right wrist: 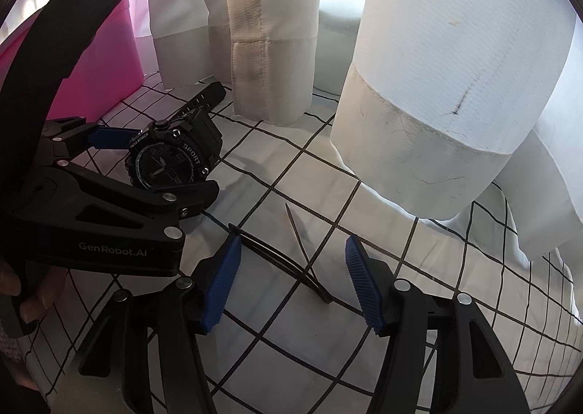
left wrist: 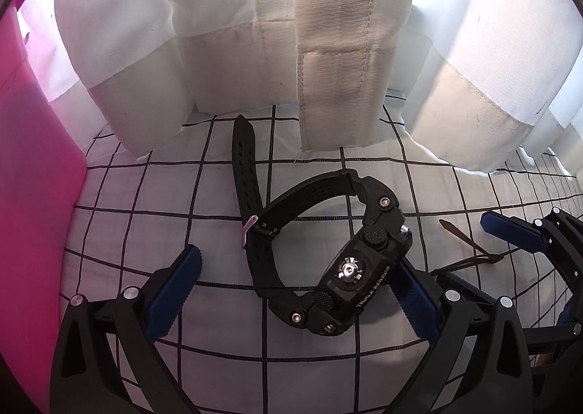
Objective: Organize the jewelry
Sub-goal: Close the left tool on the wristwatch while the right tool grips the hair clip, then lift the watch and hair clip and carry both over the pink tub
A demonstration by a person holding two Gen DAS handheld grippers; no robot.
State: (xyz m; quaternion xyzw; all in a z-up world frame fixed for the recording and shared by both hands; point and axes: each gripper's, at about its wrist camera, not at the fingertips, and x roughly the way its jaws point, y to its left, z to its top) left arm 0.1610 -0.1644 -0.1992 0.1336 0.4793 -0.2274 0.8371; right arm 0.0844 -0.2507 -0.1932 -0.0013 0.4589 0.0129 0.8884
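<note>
A black sport watch (left wrist: 349, 268) lies on its side on a white cloth with a black grid (left wrist: 218, 352), its strap buckled into a loop. My left gripper (left wrist: 295, 295) is open around it. The right pad is close beside the watch case and the left pad stands well away from the strap. In the right wrist view the watch (right wrist: 167, 159) shows its dial between the left gripper's fingers (right wrist: 109, 135). A thin brown band (right wrist: 306, 264) lies on the cloth between the pads of my right gripper (right wrist: 293, 282), which is open. That band (left wrist: 462, 237) also shows in the left wrist view.
A pink plastic bin (right wrist: 98, 49) stands at the left, close to the watch. White curtains (left wrist: 328, 49) hang down onto the cloth just behind both items. A hand (right wrist: 22, 290) holds the left gripper's handle.
</note>
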